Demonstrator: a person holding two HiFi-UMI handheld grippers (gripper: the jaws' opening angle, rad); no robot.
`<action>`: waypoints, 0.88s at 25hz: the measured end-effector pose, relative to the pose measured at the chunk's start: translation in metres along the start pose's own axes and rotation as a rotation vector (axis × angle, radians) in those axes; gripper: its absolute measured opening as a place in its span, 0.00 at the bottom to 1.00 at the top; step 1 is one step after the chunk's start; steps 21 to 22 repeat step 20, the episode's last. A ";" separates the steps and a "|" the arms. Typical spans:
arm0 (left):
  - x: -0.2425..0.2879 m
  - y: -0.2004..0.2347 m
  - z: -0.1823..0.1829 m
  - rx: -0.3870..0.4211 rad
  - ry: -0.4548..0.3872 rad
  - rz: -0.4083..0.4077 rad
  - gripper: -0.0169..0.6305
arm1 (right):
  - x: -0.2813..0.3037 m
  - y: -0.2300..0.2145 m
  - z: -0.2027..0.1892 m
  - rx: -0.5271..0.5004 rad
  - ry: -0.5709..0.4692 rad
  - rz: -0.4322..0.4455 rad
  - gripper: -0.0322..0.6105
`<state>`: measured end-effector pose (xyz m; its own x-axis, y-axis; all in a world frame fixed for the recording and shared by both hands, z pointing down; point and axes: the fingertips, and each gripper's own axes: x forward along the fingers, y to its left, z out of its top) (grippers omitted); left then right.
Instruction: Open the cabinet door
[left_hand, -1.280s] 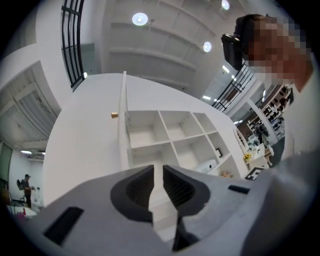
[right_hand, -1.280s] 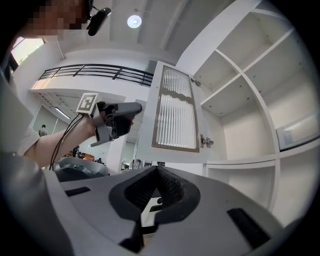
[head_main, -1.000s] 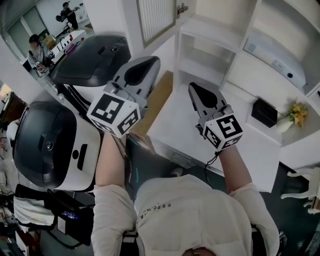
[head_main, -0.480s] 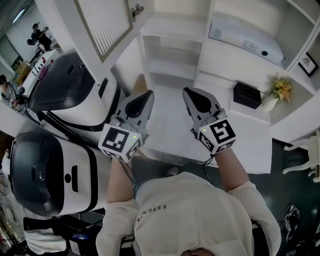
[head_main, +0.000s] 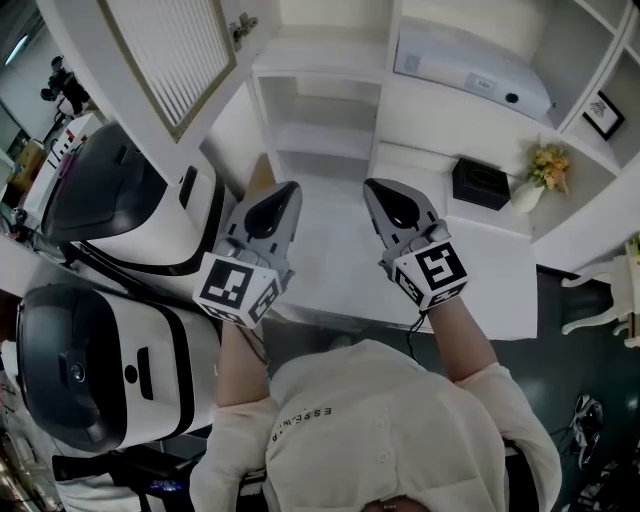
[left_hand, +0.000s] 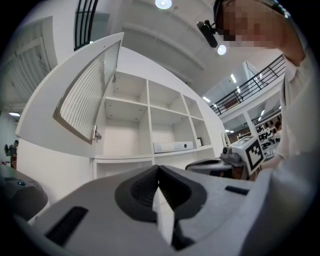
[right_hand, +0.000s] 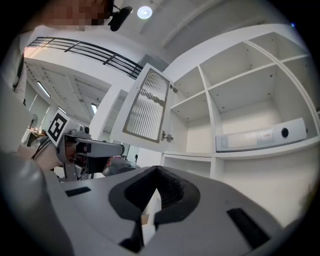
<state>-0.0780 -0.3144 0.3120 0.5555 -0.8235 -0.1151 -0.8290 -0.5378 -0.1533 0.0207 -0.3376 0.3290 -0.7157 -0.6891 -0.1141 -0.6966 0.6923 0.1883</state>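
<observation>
The white cabinet door (head_main: 165, 60) with its ribbed glass panel stands swung open to the left, and its small metal handle (head_main: 243, 25) is at the free edge. My left gripper (head_main: 283, 190) hovers over the white counter (head_main: 330, 280), below the door and apart from it, shut and empty. My right gripper (head_main: 384, 192) is beside it, also shut with nothing held. In the left gripper view the door (left_hand: 85, 100) and handle (left_hand: 96, 134) lie up and to the left of the closed jaws (left_hand: 159, 167). The right gripper view shows the door (right_hand: 147, 107) beyond its tips (right_hand: 159, 170).
Open shelves hold a long white box (head_main: 470, 75), a black box (head_main: 480, 183), a flower vase (head_main: 540, 170) and a small frame (head_main: 603, 115). Two large white and black machines (head_main: 120, 200) (head_main: 90, 370) stand at the left. A white chair (head_main: 600, 300) is at the right.
Both grippers have come down and drawn back from the cabinet, the left one sinking most. Each stayed shut, and the door stayed open.
</observation>
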 end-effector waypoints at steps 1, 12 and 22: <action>0.001 0.000 0.000 0.005 0.002 0.000 0.03 | 0.000 0.000 -0.001 -0.002 0.000 -0.003 0.07; 0.006 0.000 -0.004 0.050 0.031 -0.009 0.03 | 0.002 -0.008 -0.005 0.030 -0.006 -0.043 0.07; 0.000 0.005 -0.006 0.039 0.031 -0.003 0.03 | 0.002 -0.006 -0.006 0.036 -0.003 -0.064 0.07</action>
